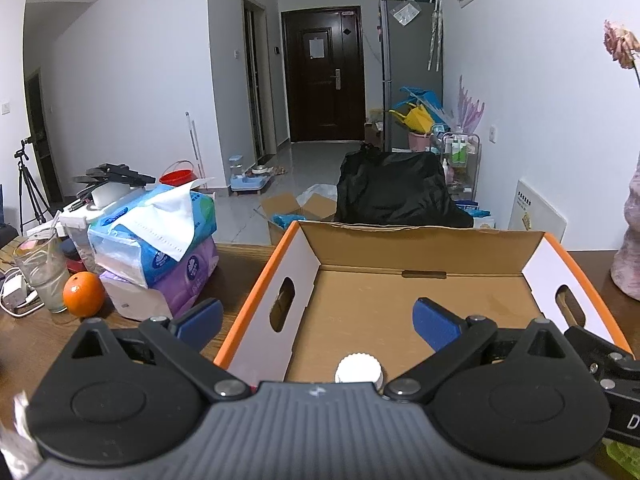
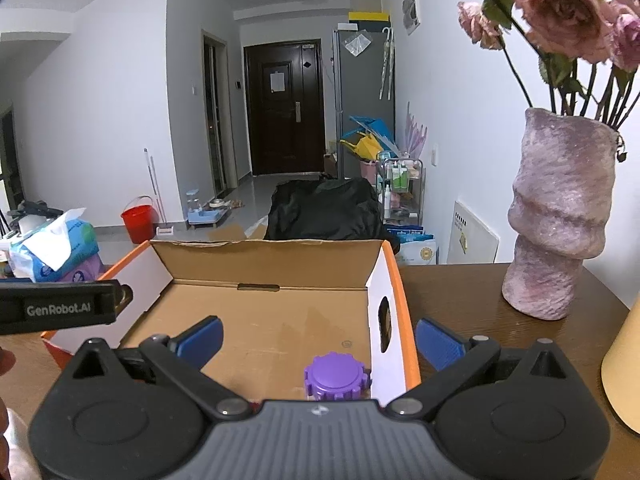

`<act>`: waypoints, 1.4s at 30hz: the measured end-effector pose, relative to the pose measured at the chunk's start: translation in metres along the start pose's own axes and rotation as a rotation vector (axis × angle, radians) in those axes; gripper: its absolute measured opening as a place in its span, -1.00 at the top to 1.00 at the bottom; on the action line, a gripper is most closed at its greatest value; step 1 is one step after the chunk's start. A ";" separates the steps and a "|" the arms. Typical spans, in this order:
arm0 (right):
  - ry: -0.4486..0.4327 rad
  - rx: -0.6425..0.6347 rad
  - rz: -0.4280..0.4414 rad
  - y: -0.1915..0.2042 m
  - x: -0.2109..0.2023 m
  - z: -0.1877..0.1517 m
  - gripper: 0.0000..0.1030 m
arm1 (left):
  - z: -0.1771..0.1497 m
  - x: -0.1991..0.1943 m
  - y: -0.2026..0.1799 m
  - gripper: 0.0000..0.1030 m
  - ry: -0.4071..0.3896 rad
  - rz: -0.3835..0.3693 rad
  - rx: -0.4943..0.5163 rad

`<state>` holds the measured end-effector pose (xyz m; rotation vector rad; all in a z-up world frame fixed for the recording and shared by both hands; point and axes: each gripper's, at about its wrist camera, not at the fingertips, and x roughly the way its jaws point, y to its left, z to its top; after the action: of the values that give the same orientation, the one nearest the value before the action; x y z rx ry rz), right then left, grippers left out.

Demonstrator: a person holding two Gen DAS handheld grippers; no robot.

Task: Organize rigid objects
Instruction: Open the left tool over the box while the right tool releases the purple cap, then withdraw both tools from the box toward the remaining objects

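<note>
Both hand-held grippers stand wide open over the cardboard box, with one capped object under each.

The left hand-held gripper [image 1: 318, 320] is spread wide and holds nothing; its left finger is outside the box wall, its right finger above the box floor. Below it, at the near end of the cardboard box [image 1: 420, 248], stands an object with a white ribbed cap [image 1: 359, 368]. The right hand-held gripper [image 2: 319, 338] is also wide and empty, with its fingers on both sides of the right wall of the box. An object with a purple notched cap [image 2: 335, 376] stands inside, near this wall. The box lies on the brown worktop [image 2: 460, 300], between the tissue packs [image 1: 160, 236] and the pink vase [image 2: 560, 216].
</note>
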<state>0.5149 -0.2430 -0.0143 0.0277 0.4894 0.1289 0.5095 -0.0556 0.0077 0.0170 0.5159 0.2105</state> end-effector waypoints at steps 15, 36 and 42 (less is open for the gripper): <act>-0.014 -0.067 0.020 0.007 -0.046 -0.025 -1.00 | -0.022 -0.046 0.021 -1.00 -0.038 -0.028 0.005; -0.012 -0.114 0.036 0.026 -0.116 -0.078 -1.00 | -0.068 -0.117 0.054 -1.00 -0.082 -0.070 0.044; 0.001 -0.106 0.026 0.028 -0.134 -0.095 -1.00 | -0.085 -0.134 0.062 -1.00 -0.086 -0.083 0.072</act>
<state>0.3497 -0.2330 -0.0335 -0.0700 0.4829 0.1807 0.3419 -0.0250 0.0030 0.0747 0.4375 0.1093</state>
